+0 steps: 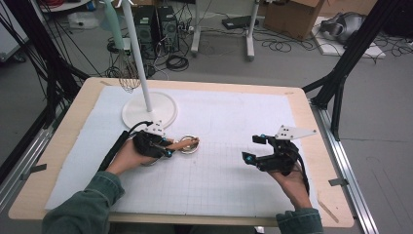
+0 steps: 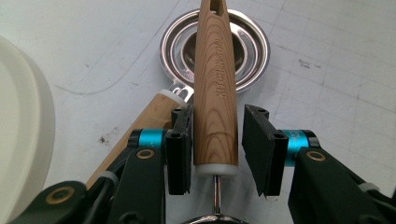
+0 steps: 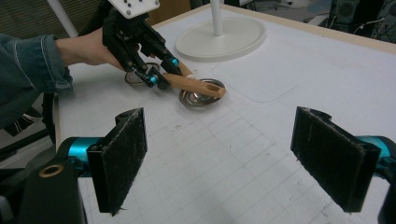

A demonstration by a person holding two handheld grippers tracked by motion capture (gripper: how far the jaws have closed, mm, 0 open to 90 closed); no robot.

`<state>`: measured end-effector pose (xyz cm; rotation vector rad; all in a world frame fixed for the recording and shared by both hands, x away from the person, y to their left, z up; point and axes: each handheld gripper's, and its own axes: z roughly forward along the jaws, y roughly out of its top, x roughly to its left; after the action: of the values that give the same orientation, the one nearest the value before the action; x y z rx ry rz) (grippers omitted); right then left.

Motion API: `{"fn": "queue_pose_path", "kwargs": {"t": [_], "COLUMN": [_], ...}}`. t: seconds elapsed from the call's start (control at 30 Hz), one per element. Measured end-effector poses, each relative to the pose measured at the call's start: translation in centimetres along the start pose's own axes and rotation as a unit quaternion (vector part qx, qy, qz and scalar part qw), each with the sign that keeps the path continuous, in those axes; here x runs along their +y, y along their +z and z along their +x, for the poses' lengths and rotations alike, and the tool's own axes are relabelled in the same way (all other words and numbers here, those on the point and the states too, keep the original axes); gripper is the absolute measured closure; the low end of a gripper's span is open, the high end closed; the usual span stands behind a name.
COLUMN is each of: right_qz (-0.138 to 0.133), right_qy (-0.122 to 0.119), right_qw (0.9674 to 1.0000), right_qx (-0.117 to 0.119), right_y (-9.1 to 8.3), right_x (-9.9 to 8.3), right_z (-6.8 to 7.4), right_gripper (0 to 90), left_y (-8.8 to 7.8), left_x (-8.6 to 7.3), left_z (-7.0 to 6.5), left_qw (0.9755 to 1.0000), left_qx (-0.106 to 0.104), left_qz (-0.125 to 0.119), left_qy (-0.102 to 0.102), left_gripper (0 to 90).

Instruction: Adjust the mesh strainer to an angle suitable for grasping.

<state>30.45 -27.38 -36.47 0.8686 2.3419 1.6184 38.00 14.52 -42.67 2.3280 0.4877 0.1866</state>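
A wooden-handled utensil lies with its handle across a shallow steel bowl on the white mat. Its thin metal stem runs back toward me. The bowl belongs to a second utensil whose wooden handle slants off underneath. My left gripper straddles the upper handle near its white collar. The left pad is at the wood and a small gap shows at the right pad. In the high view the left gripper sits left of centre beside the bowl. My right gripper hovers open and empty to the right.
A white round stand base with a thin pole stands just behind the left gripper, and its edge is close on that gripper's left. A wire whisk-like head hangs near the pole. The gridded mat lies between the hands.
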Motion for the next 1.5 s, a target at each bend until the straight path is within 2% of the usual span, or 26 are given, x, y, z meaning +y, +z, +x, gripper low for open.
{"fn": "queue_pose_path", "kwargs": {"t": [0.4,0.67,0.87,1.5], "right_qz": [0.000,0.004,0.004,0.011], "right_qy": [0.004,0.000,-0.001,0.007], "right_qw": [1.0000,1.0000,1.0000,0.9999], "right_qx": [0.001,0.003,0.004,0.008], "right_y": [0.1,0.5,0.7,1.4], "right_x": [0.0,0.1,0.1,0.1], "right_z": [0.1,0.1,0.1,-0.1], "right_gripper": [17.3,17.3,17.3,17.3], "left_y": [0.5,0.5,0.3,-0.3], "left_x": [0.1,0.2,0.2,0.4], "left_z": [-0.2,-0.4,-0.6,-0.9], "left_qw": [0.9998,0.9997,0.9994,0.9998], "left_qx": [0.011,0.012,0.015,0.001], "left_qz": [0.017,0.017,0.025,0.009], "left_qy": [0.007,0.009,0.018,0.019], "left_gripper": [67.0,67.8,68.4,68.8]}}
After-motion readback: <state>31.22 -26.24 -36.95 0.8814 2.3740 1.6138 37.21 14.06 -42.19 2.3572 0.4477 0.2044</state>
